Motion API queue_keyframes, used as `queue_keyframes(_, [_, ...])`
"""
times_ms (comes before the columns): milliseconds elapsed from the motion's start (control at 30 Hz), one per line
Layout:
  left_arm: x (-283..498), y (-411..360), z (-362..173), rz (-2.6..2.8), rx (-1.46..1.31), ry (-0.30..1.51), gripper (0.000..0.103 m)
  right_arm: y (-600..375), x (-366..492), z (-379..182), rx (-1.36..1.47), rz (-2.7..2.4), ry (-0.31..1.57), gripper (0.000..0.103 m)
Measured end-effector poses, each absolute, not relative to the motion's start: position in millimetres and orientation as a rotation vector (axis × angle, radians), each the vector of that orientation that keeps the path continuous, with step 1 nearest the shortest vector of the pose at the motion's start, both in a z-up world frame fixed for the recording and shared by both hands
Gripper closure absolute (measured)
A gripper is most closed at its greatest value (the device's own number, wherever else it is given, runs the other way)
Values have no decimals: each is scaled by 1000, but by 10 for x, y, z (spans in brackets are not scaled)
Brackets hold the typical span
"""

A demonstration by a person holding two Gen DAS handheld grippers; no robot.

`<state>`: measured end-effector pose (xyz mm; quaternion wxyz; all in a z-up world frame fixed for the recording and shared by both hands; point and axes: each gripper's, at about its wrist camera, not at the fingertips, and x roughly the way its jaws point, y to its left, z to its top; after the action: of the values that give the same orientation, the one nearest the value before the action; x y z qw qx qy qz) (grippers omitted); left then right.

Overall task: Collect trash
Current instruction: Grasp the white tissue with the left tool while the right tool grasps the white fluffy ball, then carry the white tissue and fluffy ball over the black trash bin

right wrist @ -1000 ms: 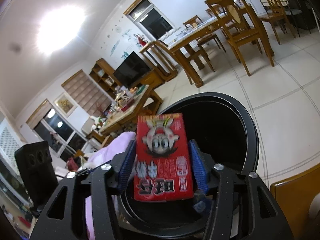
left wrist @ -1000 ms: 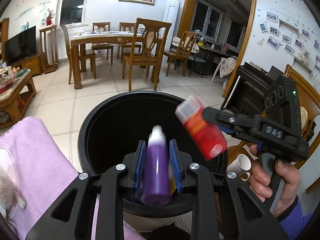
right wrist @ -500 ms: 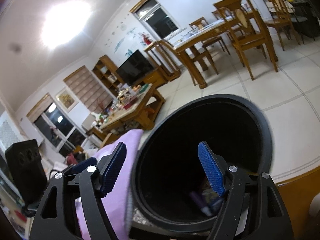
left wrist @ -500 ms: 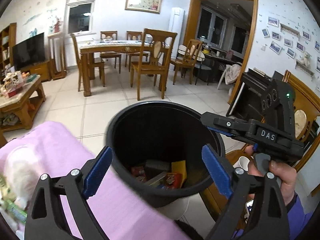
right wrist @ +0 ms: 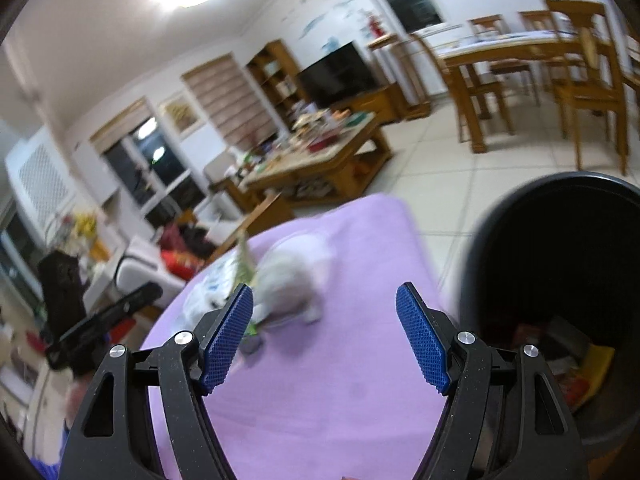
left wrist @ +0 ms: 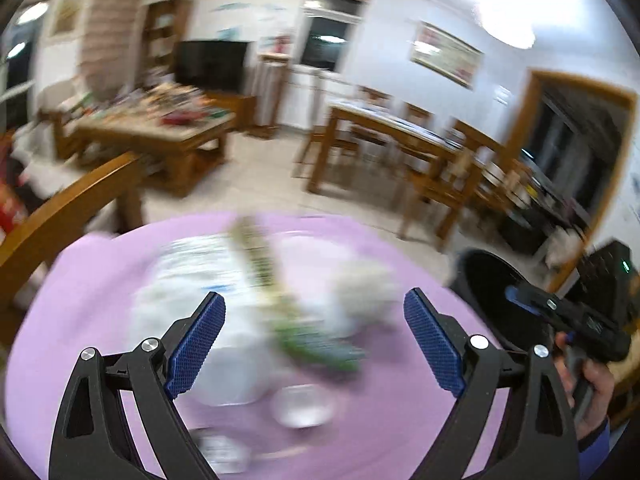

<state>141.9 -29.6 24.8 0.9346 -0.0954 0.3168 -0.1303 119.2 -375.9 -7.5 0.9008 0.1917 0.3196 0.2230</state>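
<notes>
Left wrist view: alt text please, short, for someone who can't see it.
The open, empty left gripper points at a purple cloth strewn with blurred white and green trash. At right stands a black bin, with the right gripper in a hand before it. A blurred living room lies behind.
</notes>
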Motion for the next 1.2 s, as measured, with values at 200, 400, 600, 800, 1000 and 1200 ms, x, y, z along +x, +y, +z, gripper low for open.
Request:
queue_keyframes(200, [1719, 258, -34, -211, -248, 762, 13, -2835, 1593, -106, 270, 486, 755, 29])
queue_keyframes(400, [1874, 317, -296, -221, -214, 854, 13, -2238, 2021, -284, 124, 407, 832, 23])
queue_keyframes(600, [1871, 345, -462, -243, -229, 875, 14, -2052, 2328, -549, 71, 365, 888, 23])
queue_keyframes(800, [1806, 266, -438, -325, -231, 843, 62, -2049, 2366, -815, 27, 386, 914, 51])
queue_keyframes(1000, [1669, 74, -358, -376, -187, 809, 96, -2116, 2285, -766, 51, 405, 867, 59])
queue_keyframes(1200, [1430, 135, -127, -439, -269, 700, 97, -2308, 2012, -557, 129, 430, 793, 60])
